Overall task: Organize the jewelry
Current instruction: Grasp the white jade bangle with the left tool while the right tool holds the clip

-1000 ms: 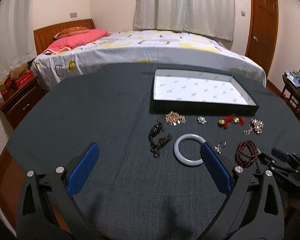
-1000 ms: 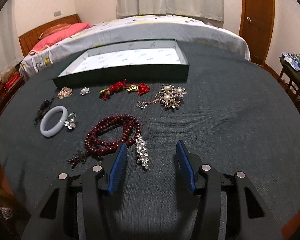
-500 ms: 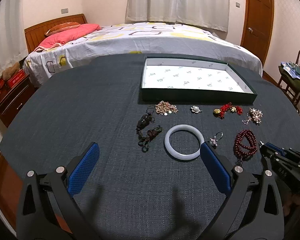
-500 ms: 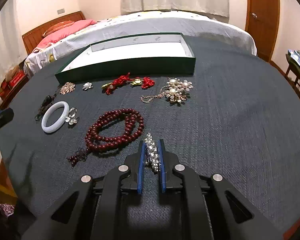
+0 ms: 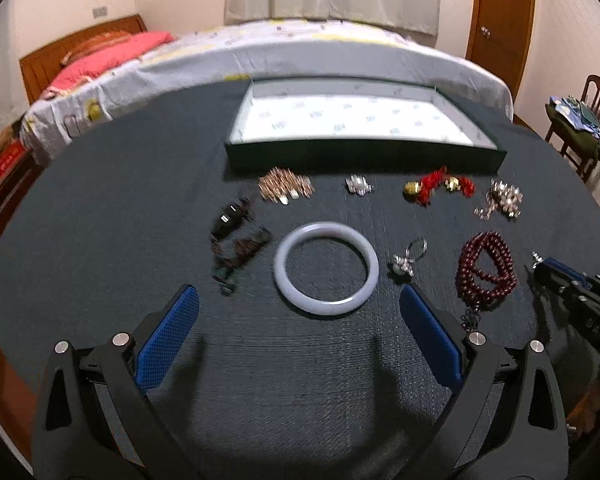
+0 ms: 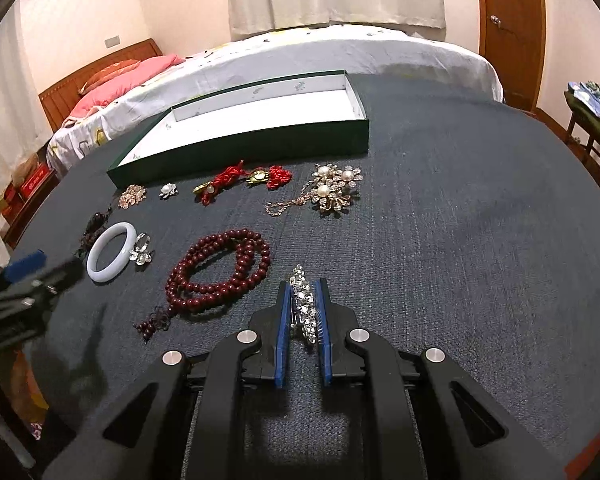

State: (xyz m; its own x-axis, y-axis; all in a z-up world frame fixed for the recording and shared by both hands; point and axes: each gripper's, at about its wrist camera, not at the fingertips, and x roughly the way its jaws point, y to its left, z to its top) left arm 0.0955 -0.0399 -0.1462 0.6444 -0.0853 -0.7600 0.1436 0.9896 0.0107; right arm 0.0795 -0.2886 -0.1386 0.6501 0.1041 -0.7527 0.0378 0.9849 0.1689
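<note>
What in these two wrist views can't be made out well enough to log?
- Rhinestone clip, right wrist view: its sides are covered by the blue pads; whether it has left the cloth is unclear.
- Dark cord piece, left wrist view: motion blur hides what it is.
- Right gripper, left wrist view: cut by the frame edge, so its load barely shows.
- Left gripper, right wrist view: blurred at the edge.

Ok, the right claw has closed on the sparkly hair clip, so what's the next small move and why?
Probably lift the right claw straight up: its pads pinch the crystal hair clip, which seems to rest on the cloth beside the red bead strand, and the green tray is empty.
</note>
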